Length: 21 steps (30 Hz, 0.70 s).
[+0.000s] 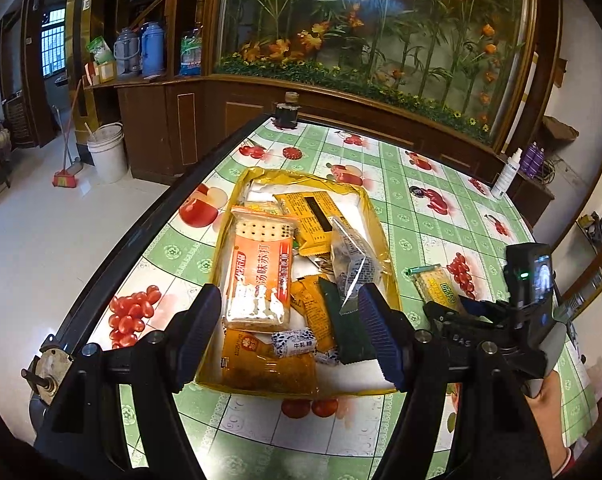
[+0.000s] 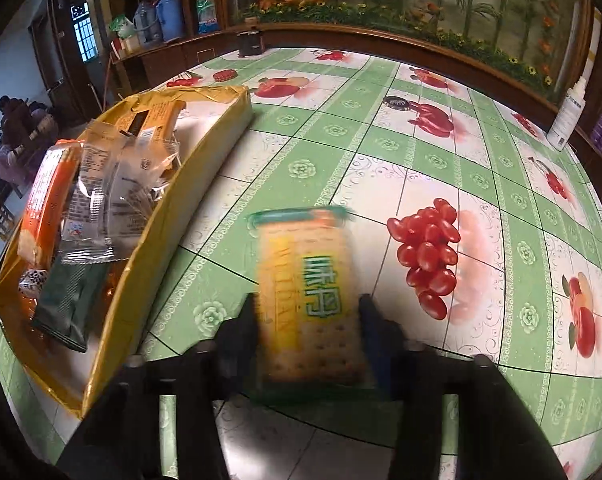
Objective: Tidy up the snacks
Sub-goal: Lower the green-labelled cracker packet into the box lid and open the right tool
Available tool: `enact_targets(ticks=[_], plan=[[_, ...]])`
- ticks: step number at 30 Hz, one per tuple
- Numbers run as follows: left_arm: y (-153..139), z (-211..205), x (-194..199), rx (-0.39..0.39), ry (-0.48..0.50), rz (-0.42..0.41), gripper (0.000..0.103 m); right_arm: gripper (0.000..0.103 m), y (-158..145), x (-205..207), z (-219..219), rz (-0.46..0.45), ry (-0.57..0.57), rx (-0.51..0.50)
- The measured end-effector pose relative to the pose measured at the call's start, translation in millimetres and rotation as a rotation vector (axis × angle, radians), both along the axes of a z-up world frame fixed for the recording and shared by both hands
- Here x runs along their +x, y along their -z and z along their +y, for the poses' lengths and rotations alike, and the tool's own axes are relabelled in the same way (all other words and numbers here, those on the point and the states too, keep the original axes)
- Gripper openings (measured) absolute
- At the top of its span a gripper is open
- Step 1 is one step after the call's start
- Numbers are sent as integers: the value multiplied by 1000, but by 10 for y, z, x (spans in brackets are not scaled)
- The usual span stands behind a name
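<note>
Left-wrist view first: the table (image 1: 429, 200) with its fruit-print cloth carries the yellow box (image 1: 375, 216), already piled with snacks, the big orange cracker pack (image 1: 261, 276) uppermost. My left gripper (image 1: 289, 334) hangs over the near end of that box with its fingers spread wide, gripping nothing. My right gripper (image 2: 307, 332) sits just beside the box on its right, pinching a green-and-yellow cracker pack (image 2: 309, 292) across its width, one finger on each long edge. That pack looks blurred, so I judge it is mid-carry, clear of the cloth or barely so.

To do this well I would keep the pinch firm but not crushing, since crackers snap. I would lift enough to clear the box wall (image 2: 153, 240), then lay the pack flat in the open white patch at the far end, not on the heap.
</note>
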State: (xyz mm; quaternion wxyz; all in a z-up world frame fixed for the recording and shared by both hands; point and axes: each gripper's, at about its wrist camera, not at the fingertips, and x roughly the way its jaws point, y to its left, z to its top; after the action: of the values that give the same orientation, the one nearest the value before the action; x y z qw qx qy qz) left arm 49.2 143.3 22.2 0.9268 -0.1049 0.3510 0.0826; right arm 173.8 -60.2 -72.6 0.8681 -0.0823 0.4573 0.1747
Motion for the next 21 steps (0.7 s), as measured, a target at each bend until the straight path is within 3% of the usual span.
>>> enact_targets(ticks=[4,10,15,21], plan=[[47,61,25,-18,-14,15,70,48,-232,-94,8,-7,-33,149],[73,73,21,-22,-13,31,71,48,-641,-299,424,-13,-206,338],[62,33,-4,-13,-2,30,71,50,-582,-405,827,33,-282,331],[-18,2,-62,45,-25,7,71,57,-602,-420,734,23,-255,363]])
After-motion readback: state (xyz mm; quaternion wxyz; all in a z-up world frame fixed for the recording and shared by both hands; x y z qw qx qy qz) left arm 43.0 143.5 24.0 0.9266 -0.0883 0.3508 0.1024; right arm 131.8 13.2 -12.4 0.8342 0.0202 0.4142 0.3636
